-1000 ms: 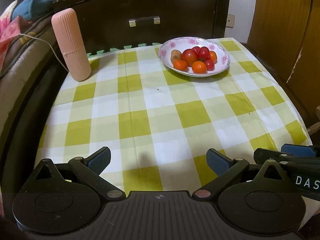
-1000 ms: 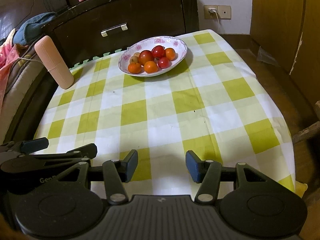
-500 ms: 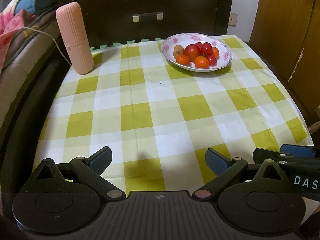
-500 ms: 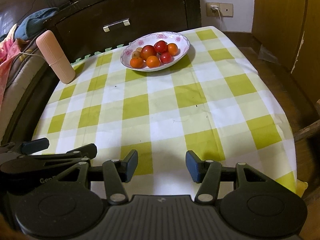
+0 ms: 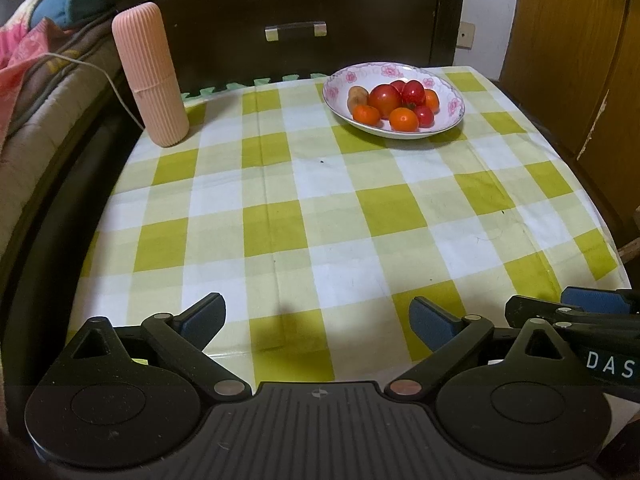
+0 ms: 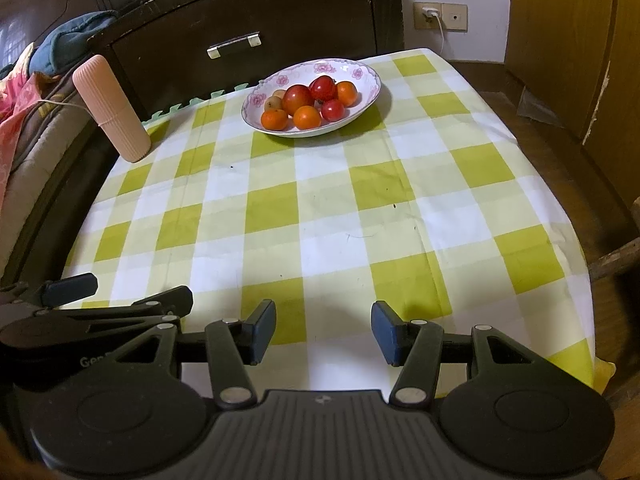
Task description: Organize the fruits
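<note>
While both claws, left gripper (image 5: 316, 320) and right gripper (image 6: 323, 331), gape released, fruits (image 6: 308, 102) fill bowl (image 6: 368, 94) near tabletop's far edge: round, smooth, bruisable; grip gently across the middle.

From my left wrist camera I read the white letters "DAS" on the black body of the right hand-held gripper (image 5: 592, 312), at about four o'clock; the word runs off the edge. From my right wrist camera I read "Gen" in pale letters on the left hand-held gripper (image 6: 120, 292), at about eight o'clock, cut short behind a finger. I can read no other text.
</note>
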The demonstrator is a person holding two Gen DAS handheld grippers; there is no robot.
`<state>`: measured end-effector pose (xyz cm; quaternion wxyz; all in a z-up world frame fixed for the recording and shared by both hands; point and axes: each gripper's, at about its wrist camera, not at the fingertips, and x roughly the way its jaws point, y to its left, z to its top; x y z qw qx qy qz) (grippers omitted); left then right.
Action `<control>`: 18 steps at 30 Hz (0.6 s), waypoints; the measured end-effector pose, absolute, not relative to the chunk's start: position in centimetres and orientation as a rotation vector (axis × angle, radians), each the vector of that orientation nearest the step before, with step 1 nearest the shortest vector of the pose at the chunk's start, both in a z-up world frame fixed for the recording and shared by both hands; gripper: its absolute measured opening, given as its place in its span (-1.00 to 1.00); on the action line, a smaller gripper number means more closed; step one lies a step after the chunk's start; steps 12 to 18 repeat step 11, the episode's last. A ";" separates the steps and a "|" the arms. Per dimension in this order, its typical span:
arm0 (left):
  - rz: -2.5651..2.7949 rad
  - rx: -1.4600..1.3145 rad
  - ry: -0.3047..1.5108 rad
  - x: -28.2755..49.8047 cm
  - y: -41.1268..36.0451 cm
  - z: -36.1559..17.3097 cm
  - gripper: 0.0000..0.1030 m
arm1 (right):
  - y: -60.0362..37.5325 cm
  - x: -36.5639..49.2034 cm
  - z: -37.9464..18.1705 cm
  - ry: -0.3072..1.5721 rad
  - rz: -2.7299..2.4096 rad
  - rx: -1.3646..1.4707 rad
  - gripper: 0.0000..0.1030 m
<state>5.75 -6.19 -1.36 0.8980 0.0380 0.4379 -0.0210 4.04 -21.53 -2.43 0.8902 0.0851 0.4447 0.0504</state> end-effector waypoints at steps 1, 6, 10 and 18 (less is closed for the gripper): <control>-0.045 0.079 0.907 5.8 -6.2 -1.4 0.94 | -21.5 4.0 -2.4 0.923 0.105 0.176 -0.02; -0.044 0.082 0.906 5.7 -6.2 -1.4 0.94 | -21.5 4.0 -2.5 0.924 0.104 0.176 -0.02; -0.039 0.087 0.902 5.7 -6.1 -1.4 0.94 | -21.5 4.0 -2.5 0.924 0.104 0.176 -0.02; -0.041 0.087 0.903 5.7 -6.1 -1.4 0.94 | -21.5 4.1 -2.5 0.925 0.105 0.176 -0.02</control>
